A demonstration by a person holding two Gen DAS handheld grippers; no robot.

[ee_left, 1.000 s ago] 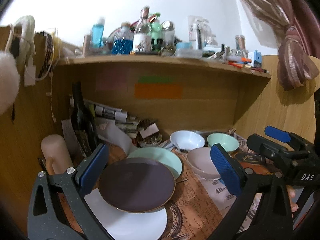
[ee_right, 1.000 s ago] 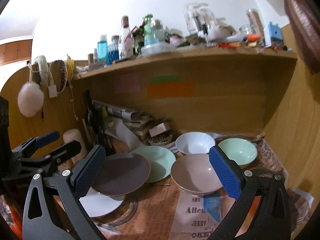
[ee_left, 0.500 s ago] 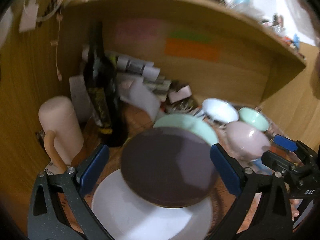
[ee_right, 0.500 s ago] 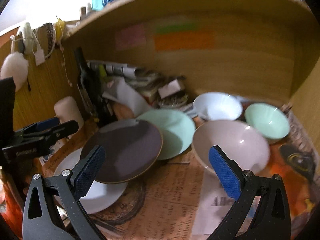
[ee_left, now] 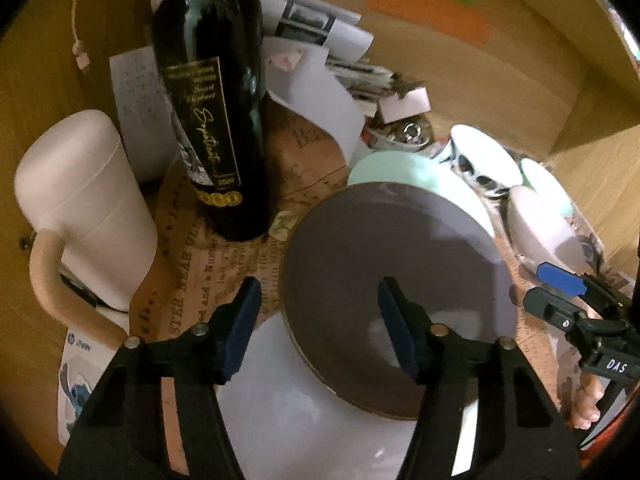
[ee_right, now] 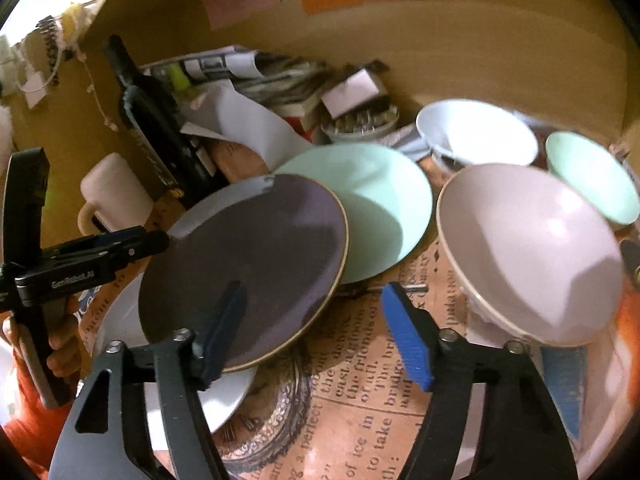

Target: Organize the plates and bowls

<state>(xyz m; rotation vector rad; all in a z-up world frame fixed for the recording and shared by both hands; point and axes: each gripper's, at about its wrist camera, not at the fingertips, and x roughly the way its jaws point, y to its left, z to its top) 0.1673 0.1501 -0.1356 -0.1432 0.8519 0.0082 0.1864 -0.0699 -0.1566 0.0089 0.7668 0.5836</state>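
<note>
Both grippers, left gripper and right gripper, jaws just narrowed yet empty, approach the dark round plate; next, straddle its six-o'clock rim.

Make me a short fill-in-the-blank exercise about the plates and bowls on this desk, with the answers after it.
1. The dark plate rests partly on the ____ plate beneath it.
2. The plate behind the dark plate, overlapped by its far edge, is mint ____.
3. The tall dark item standing beside the pink mug is a wine ____.
4. The bowl nearest the right hand-held gripper is ____.

Missing words: white; green; bottle; pink
</note>
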